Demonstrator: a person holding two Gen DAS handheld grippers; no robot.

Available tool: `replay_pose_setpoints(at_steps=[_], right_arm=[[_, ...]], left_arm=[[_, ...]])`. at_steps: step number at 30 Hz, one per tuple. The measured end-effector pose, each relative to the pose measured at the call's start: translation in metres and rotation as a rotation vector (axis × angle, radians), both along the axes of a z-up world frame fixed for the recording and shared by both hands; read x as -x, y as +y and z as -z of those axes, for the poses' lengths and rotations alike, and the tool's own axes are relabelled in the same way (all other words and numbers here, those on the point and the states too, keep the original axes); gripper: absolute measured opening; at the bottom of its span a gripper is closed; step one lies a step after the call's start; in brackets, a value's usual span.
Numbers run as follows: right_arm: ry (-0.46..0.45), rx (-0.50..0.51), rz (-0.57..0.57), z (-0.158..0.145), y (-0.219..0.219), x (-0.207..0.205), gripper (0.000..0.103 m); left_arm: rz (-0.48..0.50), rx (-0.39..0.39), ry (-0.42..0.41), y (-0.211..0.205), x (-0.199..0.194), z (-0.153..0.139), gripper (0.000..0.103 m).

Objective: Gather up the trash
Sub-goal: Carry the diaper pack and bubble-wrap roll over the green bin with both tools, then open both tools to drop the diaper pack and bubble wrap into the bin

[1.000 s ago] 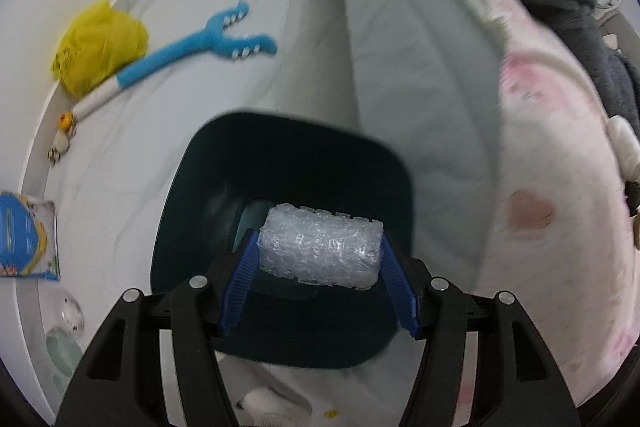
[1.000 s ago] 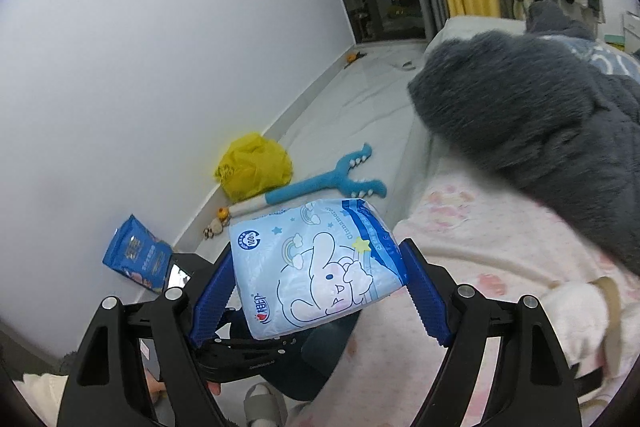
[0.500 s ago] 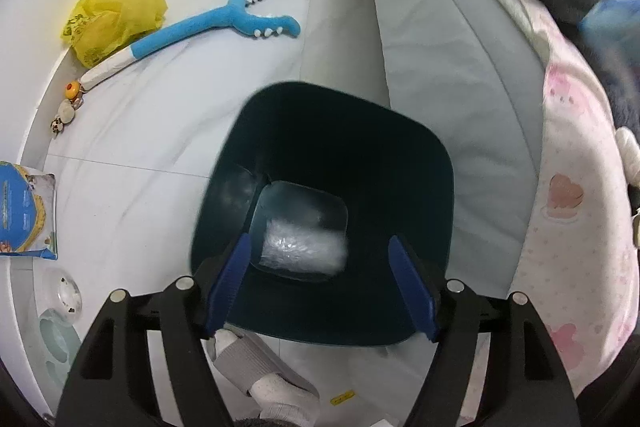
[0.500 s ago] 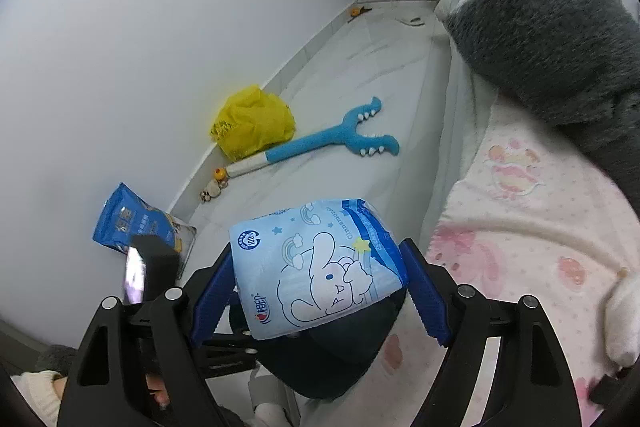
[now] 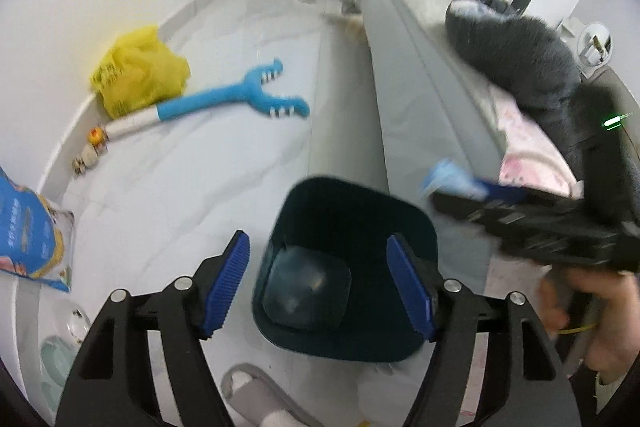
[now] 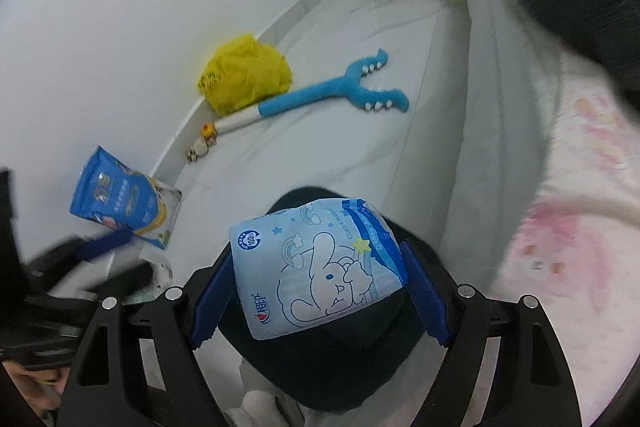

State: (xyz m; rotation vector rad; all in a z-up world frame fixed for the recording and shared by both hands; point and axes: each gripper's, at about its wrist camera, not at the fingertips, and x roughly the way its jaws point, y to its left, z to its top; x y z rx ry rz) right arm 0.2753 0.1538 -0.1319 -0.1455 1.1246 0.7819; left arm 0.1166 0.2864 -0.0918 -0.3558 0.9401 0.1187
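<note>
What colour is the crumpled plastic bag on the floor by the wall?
The plastic bag is yellow; the right wrist view shows it best.

- Yellow plastic bag lies crumpled against the wall, far ahead of the jaws and to their left.
- Blue forked plush toy lies on the floor just beside it.
- Grey furry blanket and pink-patterned bedding lie right of the jaws.
</note>
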Motion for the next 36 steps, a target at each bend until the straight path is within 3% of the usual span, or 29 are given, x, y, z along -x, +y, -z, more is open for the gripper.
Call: replay_pose_setpoints(at_steps=[9, 15, 18, 21, 23, 29, 36], right_arm=[[0.049, 0.15, -0.077, 0.048, 0.04, 0.01, 0.081], [0.059, 0.196, -0.099, 0.064, 0.049, 0.014, 0.081], [0.074, 0.222, -0.113, 0.072, 0.052, 0.016, 0.083], [0.069, 0.246, -0.125, 0.077, 0.054, 0.021, 0.093], [0.079, 0.234, -0.14, 0.074, 0.053, 0.026, 0.1], [0.016, 0.181, -0.171, 0.042, 0.047, 0.036, 0.1], [-0.081, 0.07, -0.135, -0.014, 0.004, 0.035, 0.1]], left_arm=[[0.001, -0.056, -0.137, 0.002, 0.014, -0.045, 0.062], [0.02, -0.098, -0.21, -0.006, 0.025, -0.072, 0.059], [0.028, -0.109, -0.238, -0.008, 0.028, -0.081, 0.059], [0.026, -0.097, -0.259, -0.008, 0.03, -0.09, 0.059], [0.019, -0.091, -0.281, -0.006, 0.032, -0.096, 0.059], [0.009, -0.083, -0.338, -0.017, 0.029, -0.114, 0.059], [0.027, -0.093, -0.375, -0.043, 0.021, -0.129, 0.059]])
